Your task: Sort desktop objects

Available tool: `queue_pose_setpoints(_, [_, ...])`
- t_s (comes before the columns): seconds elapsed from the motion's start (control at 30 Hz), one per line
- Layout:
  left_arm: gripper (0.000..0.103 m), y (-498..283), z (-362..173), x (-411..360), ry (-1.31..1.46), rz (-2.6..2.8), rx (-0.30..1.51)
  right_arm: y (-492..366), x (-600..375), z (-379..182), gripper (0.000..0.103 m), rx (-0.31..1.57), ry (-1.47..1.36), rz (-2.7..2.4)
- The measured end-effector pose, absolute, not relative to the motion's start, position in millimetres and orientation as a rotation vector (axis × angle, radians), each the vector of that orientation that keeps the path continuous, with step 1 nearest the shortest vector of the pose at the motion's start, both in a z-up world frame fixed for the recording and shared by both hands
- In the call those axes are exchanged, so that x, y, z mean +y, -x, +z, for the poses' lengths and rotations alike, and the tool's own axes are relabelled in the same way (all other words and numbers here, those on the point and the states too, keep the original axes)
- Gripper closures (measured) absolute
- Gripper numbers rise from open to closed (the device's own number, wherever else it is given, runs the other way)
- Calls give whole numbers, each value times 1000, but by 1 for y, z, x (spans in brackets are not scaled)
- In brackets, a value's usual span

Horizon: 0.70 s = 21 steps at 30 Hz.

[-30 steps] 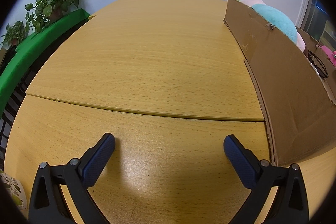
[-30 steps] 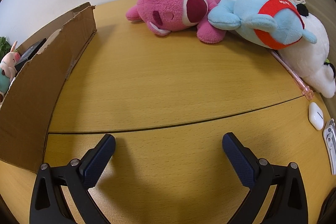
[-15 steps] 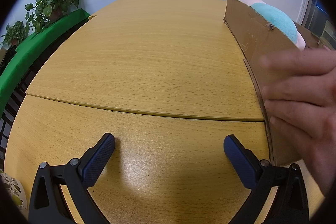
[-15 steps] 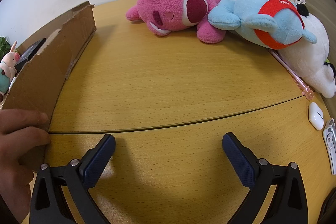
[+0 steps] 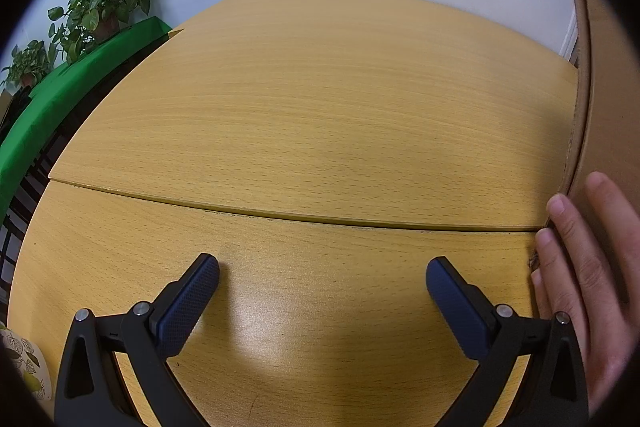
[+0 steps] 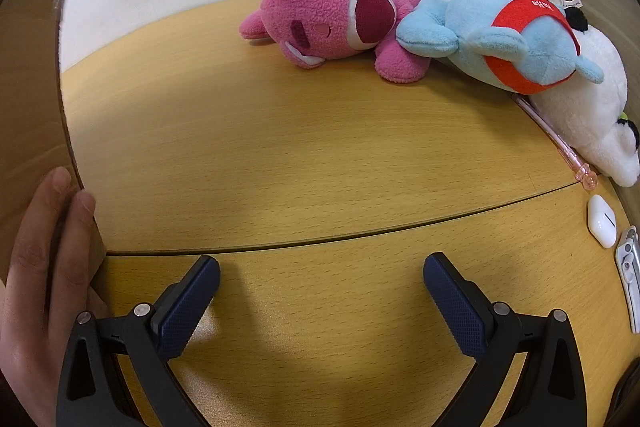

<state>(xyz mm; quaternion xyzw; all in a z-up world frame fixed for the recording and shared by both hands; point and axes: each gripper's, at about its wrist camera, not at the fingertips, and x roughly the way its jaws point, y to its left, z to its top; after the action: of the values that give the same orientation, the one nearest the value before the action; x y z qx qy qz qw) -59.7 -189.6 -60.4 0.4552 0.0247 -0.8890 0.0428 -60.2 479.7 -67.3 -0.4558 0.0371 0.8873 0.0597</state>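
**Soft toys waiting, both tongs empty**

I saw the left gripper (image 5: pixel 322 281) and right gripper (image 6: pixel 321 277) spread wide, holding nothing. The fluffy pink plush bear (image 6: pixel 334 17) lay at the wooden table's (image 6: pixel 280 147) far side; I judged it light and squashy, best pinched at a limb.

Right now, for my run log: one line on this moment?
left gripper: open | right gripper: open | hand: on box | toys: on desk

Open tabletop (image 6: pixel 280 155) ahead; hand-held cardboard box (image 6: pixel 28 75) leftward, plush toys (image 6: pixel 440 27) far right.
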Motion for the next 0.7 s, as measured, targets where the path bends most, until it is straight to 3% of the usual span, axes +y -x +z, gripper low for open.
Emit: queue_pose_setpoints(0.7, [0, 60, -59, -189, -1387, -2721, 76, 56, 477, -67, 0, 109, 1374, 2688])
